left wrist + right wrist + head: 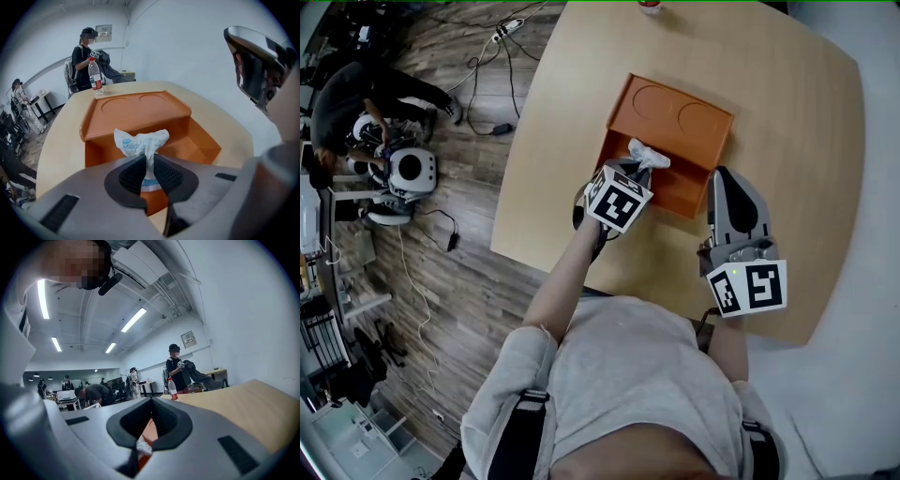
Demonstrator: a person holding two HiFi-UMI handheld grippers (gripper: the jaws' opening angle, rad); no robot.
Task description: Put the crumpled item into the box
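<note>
Left gripper view: crumpled white, blue-printed wrapper point(140, 143) pinched in left hand-held gripper point(150, 163).

Head view overhead; gripper views near box point(675, 117)

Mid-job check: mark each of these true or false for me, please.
1. The left gripper is shut on the crumpled white packet. True.
2. The packet lies loose on the floor of the orange box. False: it is clamped in the left jaws, over the box's open part.
3. A water bottle stands at the far edge of the table. True.
4. The right gripper holds a second packet. False: it holds nothing and sits by the box's right end.
5. The box is blue. False: it is orange.
</note>
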